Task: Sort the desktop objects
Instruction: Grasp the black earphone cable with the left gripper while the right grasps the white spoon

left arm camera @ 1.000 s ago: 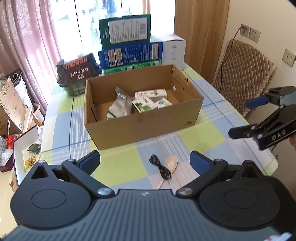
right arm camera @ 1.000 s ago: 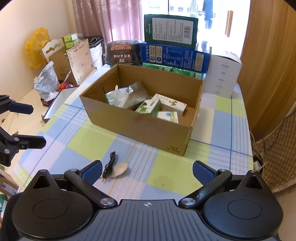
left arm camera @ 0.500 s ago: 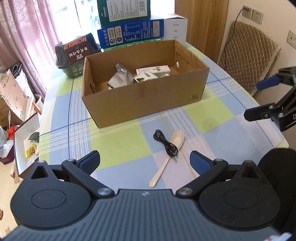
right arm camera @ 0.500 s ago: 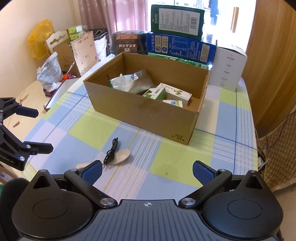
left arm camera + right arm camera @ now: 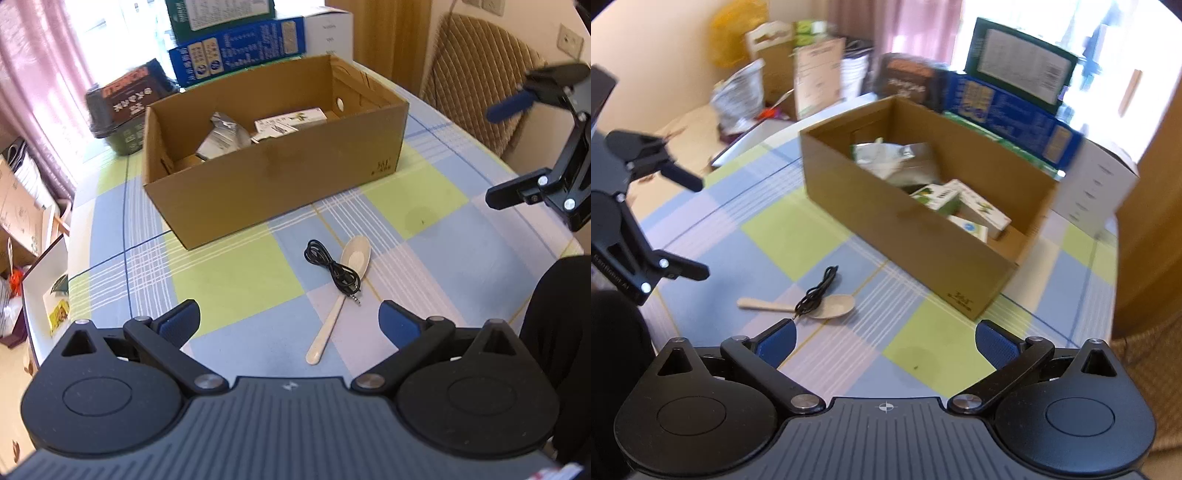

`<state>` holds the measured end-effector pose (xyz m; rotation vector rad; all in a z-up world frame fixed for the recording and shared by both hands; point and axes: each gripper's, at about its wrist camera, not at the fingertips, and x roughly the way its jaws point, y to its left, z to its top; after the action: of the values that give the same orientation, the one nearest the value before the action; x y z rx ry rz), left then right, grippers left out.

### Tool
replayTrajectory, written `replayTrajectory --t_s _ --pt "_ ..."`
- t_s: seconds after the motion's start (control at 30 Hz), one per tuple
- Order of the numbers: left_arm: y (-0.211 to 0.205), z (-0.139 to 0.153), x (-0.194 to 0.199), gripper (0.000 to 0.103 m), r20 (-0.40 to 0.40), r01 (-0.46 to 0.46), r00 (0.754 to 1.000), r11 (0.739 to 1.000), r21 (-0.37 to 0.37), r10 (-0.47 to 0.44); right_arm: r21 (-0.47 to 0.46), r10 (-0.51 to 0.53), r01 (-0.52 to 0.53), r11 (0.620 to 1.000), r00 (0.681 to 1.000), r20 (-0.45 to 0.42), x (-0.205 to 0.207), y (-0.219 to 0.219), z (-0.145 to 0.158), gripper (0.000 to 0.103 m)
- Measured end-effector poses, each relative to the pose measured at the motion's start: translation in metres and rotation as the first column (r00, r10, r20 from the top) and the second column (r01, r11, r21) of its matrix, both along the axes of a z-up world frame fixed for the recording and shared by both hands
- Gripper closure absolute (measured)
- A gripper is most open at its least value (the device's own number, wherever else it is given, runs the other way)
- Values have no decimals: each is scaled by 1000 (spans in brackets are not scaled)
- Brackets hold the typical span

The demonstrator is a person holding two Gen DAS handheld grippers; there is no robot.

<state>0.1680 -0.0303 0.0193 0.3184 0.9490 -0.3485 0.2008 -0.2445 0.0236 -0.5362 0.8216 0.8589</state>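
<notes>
Cable (image 5: 332,266) and spoon (image 5: 341,295) lie crossed on the counter (image 5: 236,280), just ahead of the left gripper (image 5: 288,318), between its spread, empty fingers. The right gripper (image 5: 884,338) is spread and empty too. Best to pinch the cable's bundled middle, lift it clear of the spoon, then carry it to the cardboard box (image 5: 273,177) beyond.

We see our right gripper (image 5: 884,338) spread wide and empty above the checked tablecloth (image 5: 775,229). At eleven o'clock a pale spoon (image 5: 827,307) lies under a coiled black cable (image 5: 816,293). The cardboard box (image 5: 923,236) sits at twelve; our left gripper (image 5: 690,225) gapes at nine.
</notes>
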Motion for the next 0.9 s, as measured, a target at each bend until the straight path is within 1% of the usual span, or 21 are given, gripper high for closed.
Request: replayTrajectory --t_s 0.1,0.23,0.37,0.43,0.5,0.6,0.67,0.8,0.87,0.9 --pt "-2 -11 6 3 -10 27 1000 999 18 -27 -22 51 -51 998 999 -18 8 8 -13 3" --pt "-3 -27 19 4 -27 49 998 998 30 -48 -66 142 -145 987 989 -48 19 20 -38 17" --pt "-6 -44 30 4 -40 76 996 996 47 -74 -126 244 -252 960 967 -70 27 36 -67 30" --pt "-6 -52 36 4 -47 84 996 995 54 -82 -140 285 -294 945 955 -85 31 43 -81 34" --pt "-6 -60 42 4 -58 87 995 995 51 -84 -136 311 -323 937 944 -108 36 49 -94 36" --pt "-5 -70 51 4 -77 78 994 996 34 -75 -113 314 -329 937 940 -136 44 59 -106 40" --pt "-2 -76 58 8 -88 65 994 998 13 -64 -118 316 -333 935 938 -142 46 64 -114 41" --pt "-1 -80 71 10 -116 22 993 997 -70 -30 -147 313 -334 931 937 -152 54 69 -126 41" --pt "-6 -83 77 15 -122 16 992 995 -100 -28 -148 313 -336 930 936 -160 56 68 -130 41" --pt "-9 -84 80 16 -125 15 992 994 -112 -29 -147 317 -340 929 934 -163 57 67 -132 41"
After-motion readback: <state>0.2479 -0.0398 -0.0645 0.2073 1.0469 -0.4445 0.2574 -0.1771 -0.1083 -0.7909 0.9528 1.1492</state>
